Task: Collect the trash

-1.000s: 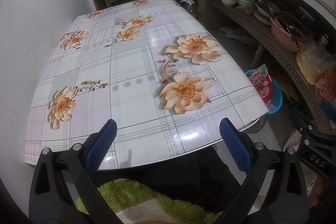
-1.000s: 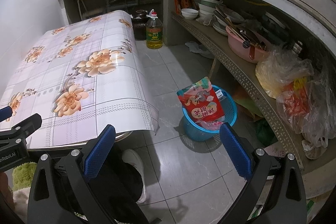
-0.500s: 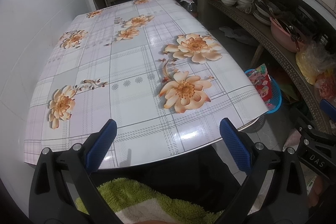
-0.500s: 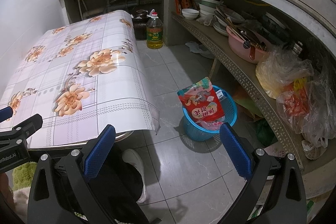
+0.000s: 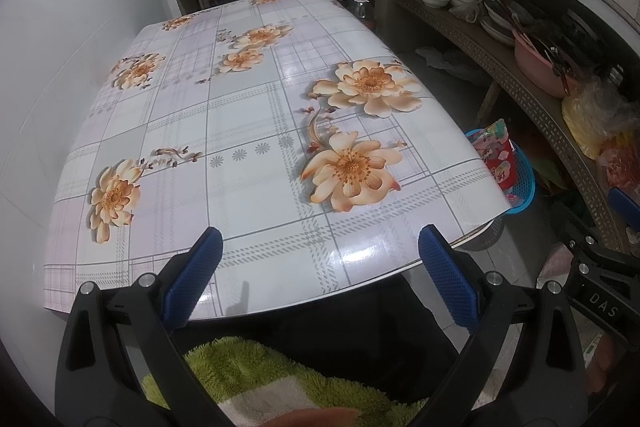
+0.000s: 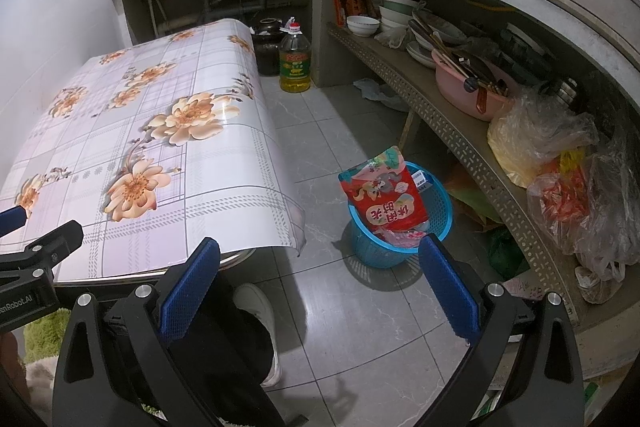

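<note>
surface: table (image 5: pixel 248 131) under glossy plaid oilcloth printed with orange flowers | floor: grey marbled tiles (image 6: pixel 360 319) | on floor: blue plastic mesh basket (image 6: pixel 436 203), yellow cooking-oil bottle with red cap (image 6: pixel 295 61), dark ceramic jar (image 6: pixel 267 43)

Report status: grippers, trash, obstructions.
Left gripper open, empty, over floral-cloth table. Right gripper open, empty. Red snack bag in blue plastic basket on floor. Path looks unobstructed.

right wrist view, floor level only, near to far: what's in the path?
white shoe → blue basket holding the red snack bag → crumpled white scrap on the tiles → cooking oil bottle → dark jar
</note>
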`<state>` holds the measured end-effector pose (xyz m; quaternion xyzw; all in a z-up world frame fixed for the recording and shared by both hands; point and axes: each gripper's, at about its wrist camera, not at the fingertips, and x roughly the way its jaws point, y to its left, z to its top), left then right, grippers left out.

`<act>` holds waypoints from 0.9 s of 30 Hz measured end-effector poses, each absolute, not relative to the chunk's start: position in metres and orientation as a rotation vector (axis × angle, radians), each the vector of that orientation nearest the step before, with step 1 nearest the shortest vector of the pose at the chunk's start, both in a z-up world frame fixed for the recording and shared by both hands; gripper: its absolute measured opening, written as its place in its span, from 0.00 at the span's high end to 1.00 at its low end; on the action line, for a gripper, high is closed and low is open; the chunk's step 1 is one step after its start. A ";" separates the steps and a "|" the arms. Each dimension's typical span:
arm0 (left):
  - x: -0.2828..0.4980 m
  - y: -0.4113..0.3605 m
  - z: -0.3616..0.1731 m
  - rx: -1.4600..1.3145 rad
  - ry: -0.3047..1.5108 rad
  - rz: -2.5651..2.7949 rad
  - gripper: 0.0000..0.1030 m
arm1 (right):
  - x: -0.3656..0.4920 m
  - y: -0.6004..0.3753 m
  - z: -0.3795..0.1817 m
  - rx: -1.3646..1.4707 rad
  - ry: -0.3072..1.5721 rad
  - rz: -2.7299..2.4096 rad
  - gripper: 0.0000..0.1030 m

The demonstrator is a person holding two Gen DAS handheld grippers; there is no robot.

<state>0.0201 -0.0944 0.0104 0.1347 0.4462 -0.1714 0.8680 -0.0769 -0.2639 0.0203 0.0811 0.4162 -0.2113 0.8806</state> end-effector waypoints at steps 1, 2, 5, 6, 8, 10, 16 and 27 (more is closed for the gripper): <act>0.020 -0.094 0.010 0.282 0.934 -0.359 0.08 | -0.077 -0.264 0.020 0.169 0.867 -0.441 0.06; 0.020 -0.094 0.010 0.282 0.933 -0.359 0.08 | -0.077 -0.264 0.020 0.169 0.866 -0.439 0.06; 0.020 -0.094 0.010 0.282 0.934 -0.359 0.08 | -0.077 -0.264 0.021 0.169 0.867 -0.440 0.06; 0.020 -0.094 0.010 0.282 0.934 -0.359 0.08 | -0.077 -0.264 0.020 0.170 0.867 -0.439 0.06; 0.020 -0.094 0.010 0.281 0.933 -0.359 0.08 | -0.077 -0.264 0.020 0.170 0.868 -0.440 0.06; 0.020 -0.094 0.010 0.281 0.934 -0.360 0.08 | -0.077 -0.264 0.020 0.170 0.868 -0.440 0.06; 0.020 -0.094 0.011 0.282 0.934 -0.360 0.08 | -0.076 -0.263 0.020 0.171 0.868 -0.437 0.06; 0.021 -0.094 0.011 0.280 0.931 -0.360 0.08 | -0.076 -0.260 0.020 0.167 0.865 -0.433 0.06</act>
